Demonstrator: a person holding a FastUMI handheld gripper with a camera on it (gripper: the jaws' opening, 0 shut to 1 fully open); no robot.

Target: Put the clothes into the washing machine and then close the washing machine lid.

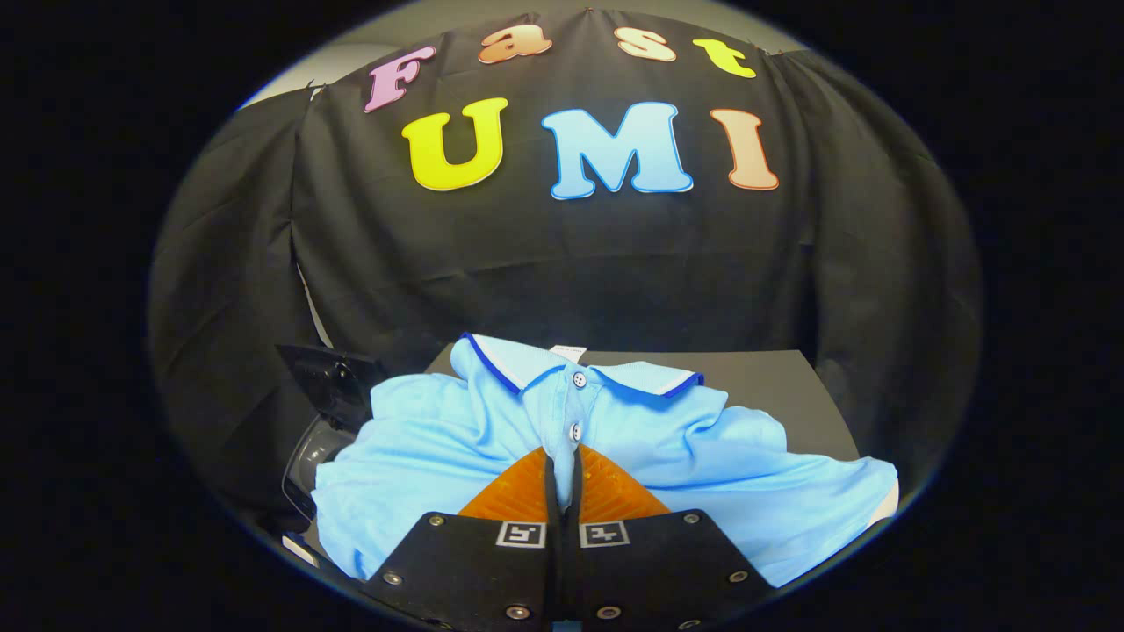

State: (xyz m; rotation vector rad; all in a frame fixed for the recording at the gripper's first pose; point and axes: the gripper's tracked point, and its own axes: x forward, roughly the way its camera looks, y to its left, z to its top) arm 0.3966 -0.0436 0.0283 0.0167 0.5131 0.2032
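A light blue polo shirt (439, 456) with a dark-edged white collar and small buttons lies spread over a dark table (773, 386). My gripper (563, 456) is shut on the shirt, with a fold of the button placket pinched between both fingers. The cloth bunches upward toward the fingertips. To the left of the shirt, the washing machine (316, 448) peeks out from under the sleeve, its dark lid (325, 377) standing raised.
Black cloth walls close in the booth behind and on both sides. The table's bare dark top shows beyond the collar and to the right. The shirt's right sleeve (843, 500) hangs near the table's right edge.
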